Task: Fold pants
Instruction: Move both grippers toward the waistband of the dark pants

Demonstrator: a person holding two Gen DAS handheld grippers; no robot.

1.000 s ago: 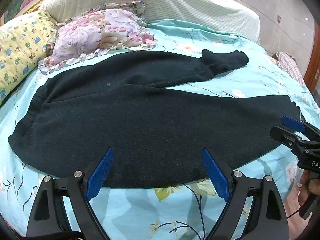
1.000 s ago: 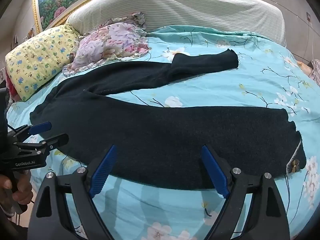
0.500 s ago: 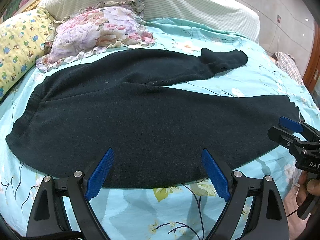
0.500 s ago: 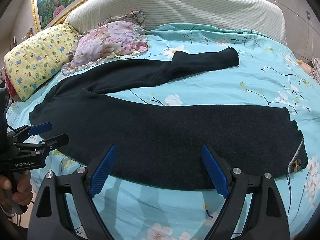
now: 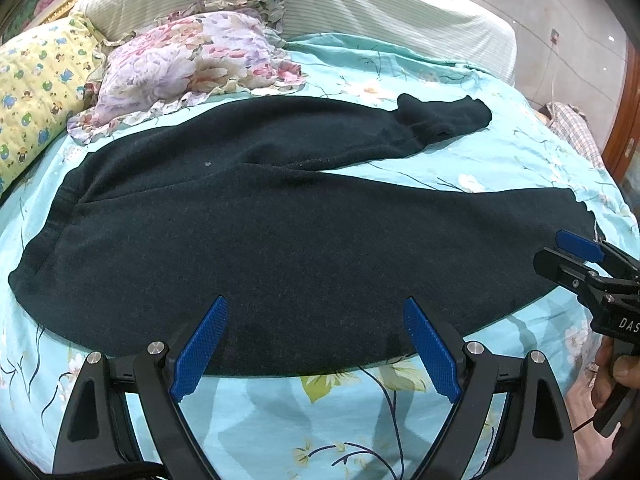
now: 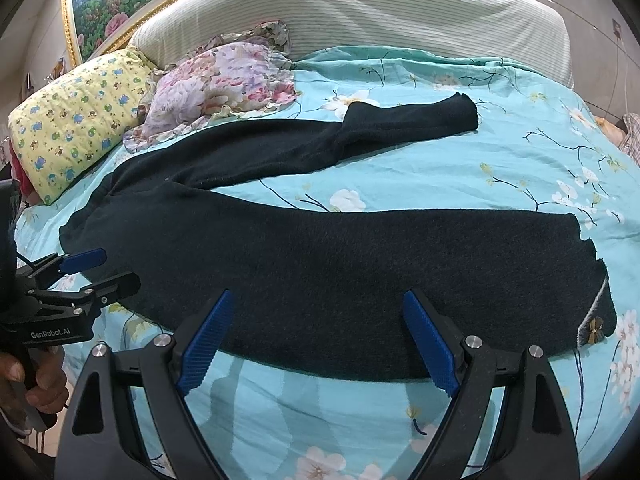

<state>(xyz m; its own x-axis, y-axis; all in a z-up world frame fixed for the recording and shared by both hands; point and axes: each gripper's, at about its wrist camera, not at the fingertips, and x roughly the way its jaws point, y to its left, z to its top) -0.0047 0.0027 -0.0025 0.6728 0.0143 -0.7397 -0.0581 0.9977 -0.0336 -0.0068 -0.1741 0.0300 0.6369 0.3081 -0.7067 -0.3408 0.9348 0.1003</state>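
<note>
**Two open grippers above dark pants on the bed**

One big bed with a turquoise flowered sheet fills both views, and a striped headboard stands behind it. On the sheet lie the dark pants, spread flat, with the waist toward the left and the two legs going to the right. The near leg is wide and smooth; the far leg bends away, and its cuff rests well apart from the near cuff. At the end of the near leg there is a small bow ornament.

Beside the headboard sit a floral pillow and a yellow pillow, close to each other.

The left gripper hangs over the near edge of the pants close to the waist, its blue pads spread wide and holding nothing. The right gripper hangs over the near leg, also spread wide and with nothing between the pads.
</note>
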